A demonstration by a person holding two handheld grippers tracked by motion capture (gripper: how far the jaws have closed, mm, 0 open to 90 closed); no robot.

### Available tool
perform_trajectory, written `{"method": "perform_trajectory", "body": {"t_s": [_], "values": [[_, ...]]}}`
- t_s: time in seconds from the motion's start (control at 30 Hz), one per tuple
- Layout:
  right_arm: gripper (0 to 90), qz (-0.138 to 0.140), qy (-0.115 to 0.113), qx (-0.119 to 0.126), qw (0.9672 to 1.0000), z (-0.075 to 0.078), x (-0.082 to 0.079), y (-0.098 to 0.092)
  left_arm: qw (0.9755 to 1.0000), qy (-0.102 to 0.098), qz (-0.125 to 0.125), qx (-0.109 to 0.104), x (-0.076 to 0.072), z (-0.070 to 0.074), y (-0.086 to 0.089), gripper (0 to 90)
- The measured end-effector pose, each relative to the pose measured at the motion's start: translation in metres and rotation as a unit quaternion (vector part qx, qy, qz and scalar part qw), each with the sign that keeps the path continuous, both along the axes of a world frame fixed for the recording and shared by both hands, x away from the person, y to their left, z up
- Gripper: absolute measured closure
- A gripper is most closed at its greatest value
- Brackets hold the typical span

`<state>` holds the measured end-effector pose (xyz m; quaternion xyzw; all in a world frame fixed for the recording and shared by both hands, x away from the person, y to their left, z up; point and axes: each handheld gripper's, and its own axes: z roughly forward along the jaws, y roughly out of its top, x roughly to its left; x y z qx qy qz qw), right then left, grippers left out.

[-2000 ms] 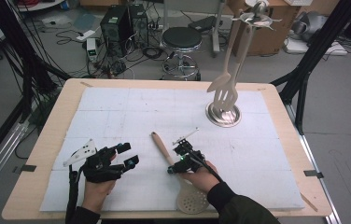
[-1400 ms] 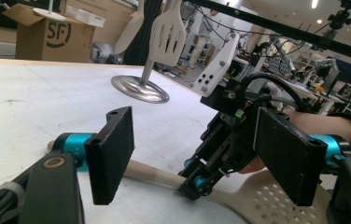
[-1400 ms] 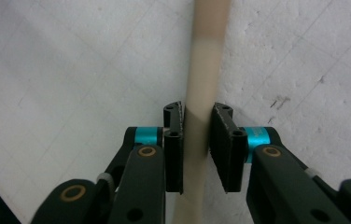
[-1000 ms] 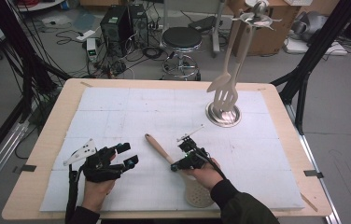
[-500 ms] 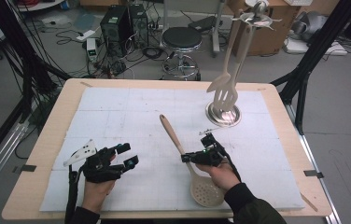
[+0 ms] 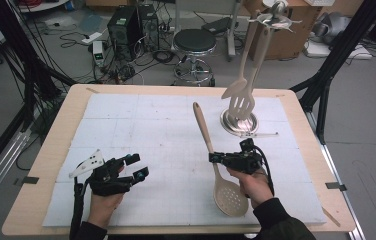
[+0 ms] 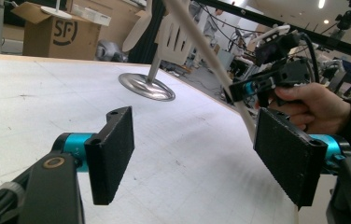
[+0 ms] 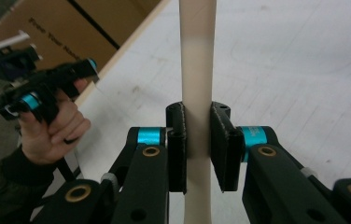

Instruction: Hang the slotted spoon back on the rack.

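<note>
Light wooden bench [image 6: 51,150] w/ rounded corners takes up the centre and lower part of the high view; a white gridded paper mat [image 6: 146,135] covers most of its top. Round silver metal stand base [image 6: 239,122] sits right of centre, upper part of the mat, w/ a thin pole going up to a hanger at top right of frame; a cream plastic slotted turner [image 6: 242,102] and a 2nd cream utensil hang from it, just above the base.

Long cream plastic skimmer spoon w/ perforated round bowl [image 6: 211,145] is lower right of centre, tilted: handle end points up-left toward frame centre, bowl down at lower right, close to the mat. Can't tell if the bowl touches the mat.

Right gripper [image 6: 215,158], black w/ teal accents, is at lower right of centre, held in a hand in a dark sleeve. Its fingers are clamped on the spoon handle, about midway along; in the right gripper view the handle [image 8: 197,70] runs straight up b/w the two pads, both pressing it.

Left gripper [image 6: 137,167] is at lower left, low over the mat. Fingers [image 7: 110,154] stand wide apart, nothing b/w them.
</note>
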<state>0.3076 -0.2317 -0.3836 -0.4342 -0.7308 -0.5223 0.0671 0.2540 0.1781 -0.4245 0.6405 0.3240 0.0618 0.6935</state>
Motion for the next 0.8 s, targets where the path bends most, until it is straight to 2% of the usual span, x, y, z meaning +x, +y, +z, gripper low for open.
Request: {"method": "perform_trajectory", "body": {"t_s": [0.23,0.5,0.8], "values": [[78.4,-0.038,-0.055,0.023,0.9975,0.01,-0.008,-0.019,1.0,0.0,0.0,0.002,0.0,0.0,0.0,29.4],[78.4,-0.081,-0.112,0.046,0.9894,0.025,-0.014,-0.043,1.0,0.002,-0.001,0.005,0.001,-0.001,-0.001,29.5],[78.4,-0.119,-0.148,0.059,0.9801,0.046,-0.013,-0.07,1.0,0.003,-0.002,0.008,0.001,-0.003,-0.002,29.5]]}}
